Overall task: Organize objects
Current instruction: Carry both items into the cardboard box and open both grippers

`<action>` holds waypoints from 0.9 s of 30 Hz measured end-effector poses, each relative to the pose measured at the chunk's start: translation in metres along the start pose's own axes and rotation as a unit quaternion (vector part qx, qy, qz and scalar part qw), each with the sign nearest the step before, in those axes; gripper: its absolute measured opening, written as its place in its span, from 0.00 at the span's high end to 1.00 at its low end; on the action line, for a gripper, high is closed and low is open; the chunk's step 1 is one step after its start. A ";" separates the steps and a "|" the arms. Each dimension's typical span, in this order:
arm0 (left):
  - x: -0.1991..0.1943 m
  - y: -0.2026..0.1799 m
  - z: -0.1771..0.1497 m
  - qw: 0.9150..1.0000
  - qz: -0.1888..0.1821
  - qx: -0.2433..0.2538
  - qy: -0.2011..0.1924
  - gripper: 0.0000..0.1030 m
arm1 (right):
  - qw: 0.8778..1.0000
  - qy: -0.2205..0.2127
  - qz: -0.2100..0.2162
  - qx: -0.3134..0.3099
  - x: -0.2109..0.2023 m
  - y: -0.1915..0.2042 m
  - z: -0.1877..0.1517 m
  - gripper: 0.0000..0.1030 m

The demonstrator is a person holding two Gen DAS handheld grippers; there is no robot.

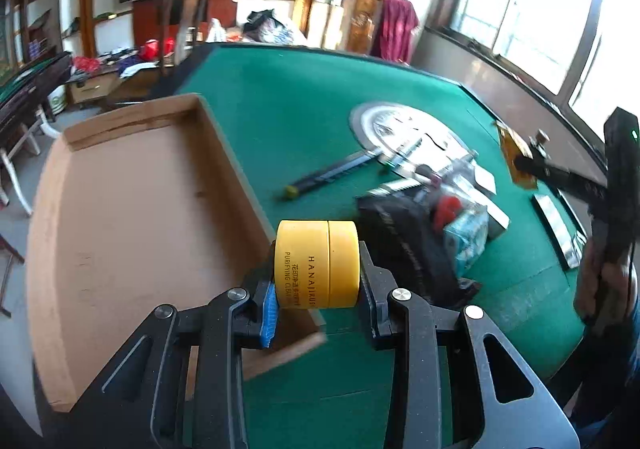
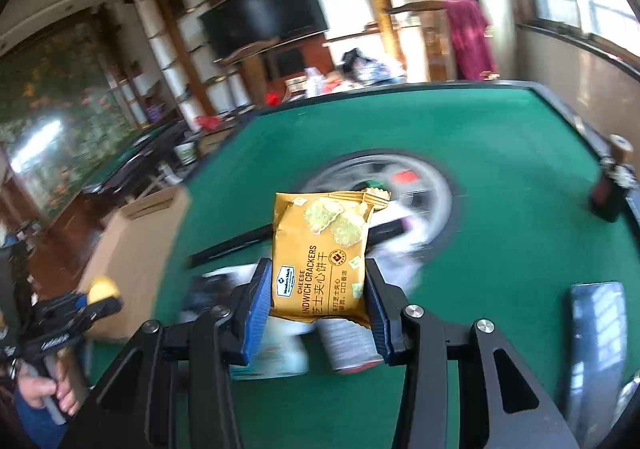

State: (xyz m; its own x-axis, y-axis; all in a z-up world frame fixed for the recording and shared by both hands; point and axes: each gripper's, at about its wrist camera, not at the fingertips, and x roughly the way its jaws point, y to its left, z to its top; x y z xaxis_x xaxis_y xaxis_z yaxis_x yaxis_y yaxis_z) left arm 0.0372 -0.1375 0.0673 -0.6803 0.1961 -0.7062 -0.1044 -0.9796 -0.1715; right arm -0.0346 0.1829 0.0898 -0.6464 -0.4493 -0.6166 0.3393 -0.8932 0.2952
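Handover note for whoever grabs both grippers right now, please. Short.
Left gripper: shut on the yellow jar, held on its side above the near edge of the cardboard box.
Right gripper: shut on the cheese cracker packet, lifted off the green table.
Done: both items picked; the part of the box in view has nothing in it.
Left: likely drop both in the box, then clear the pile and the long dark tool on the table.
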 end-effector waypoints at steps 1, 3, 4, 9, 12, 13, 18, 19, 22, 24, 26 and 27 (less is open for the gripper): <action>-0.005 0.006 0.000 1.000 0.005 -0.006 -0.005 0.69 | 1.000 0.006 0.013 -0.008 0.003 0.012 -0.001 0.58; -0.012 0.020 -0.001 1.000 0.011 -0.018 -0.012 0.69 | 0.999 0.014 0.039 -0.025 0.008 0.039 -0.002 0.58; -0.016 0.028 -0.003 0.999 0.015 -0.026 -0.015 0.69 | 0.998 0.021 0.052 -0.037 0.011 0.054 -0.003 0.58; -0.025 0.062 -0.015 0.998 0.038 -0.053 -0.014 0.69 | 0.989 0.053 0.105 -0.089 0.033 0.124 -0.008 0.58; -0.027 0.079 -0.022 0.996 0.055 -0.067 -0.008 0.69 | 0.981 0.078 0.121 -0.131 0.050 0.170 -0.021 0.58; -0.028 0.086 -0.025 0.995 0.061 -0.072 -0.007 0.69 | 0.977 0.086 0.128 -0.144 0.055 0.186 -0.028 0.58; -0.030 0.106 -0.035 0.992 0.093 -0.082 -0.001 0.68 | 0.966 0.119 0.138 -0.181 0.082 0.230 -0.047 0.58; -0.030 0.110 -0.038 0.992 0.097 -0.083 0.002 0.68 | 0.965 0.128 0.138 -0.185 0.091 0.237 -0.051 0.58; -0.029 0.114 -0.045 0.991 0.106 -0.080 0.008 0.68 | 0.962 0.144 0.130 -0.192 0.106 0.249 -0.061 0.58; -0.028 0.116 -0.047 0.991 0.107 -0.079 0.011 0.68 | 0.961 0.150 0.128 -0.195 0.114 0.253 -0.065 0.58; -0.026 0.119 -0.049 0.991 0.110 -0.080 0.013 0.68 | 0.960 0.159 0.124 -0.196 0.123 0.253 -0.069 0.58; -0.025 0.121 -0.050 0.991 0.110 -0.080 0.015 0.68 | 0.959 0.162 0.123 -0.196 0.125 0.255 -0.071 0.58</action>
State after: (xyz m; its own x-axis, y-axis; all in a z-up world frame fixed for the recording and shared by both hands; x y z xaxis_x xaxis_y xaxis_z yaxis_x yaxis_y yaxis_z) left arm 0.0778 -0.2584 0.0300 -0.6524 -0.0189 -0.7577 0.1619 -0.9801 -0.1149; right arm 0.0191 -0.0995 0.0360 -0.2896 -0.5603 -0.7760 0.7262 -0.6568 0.2032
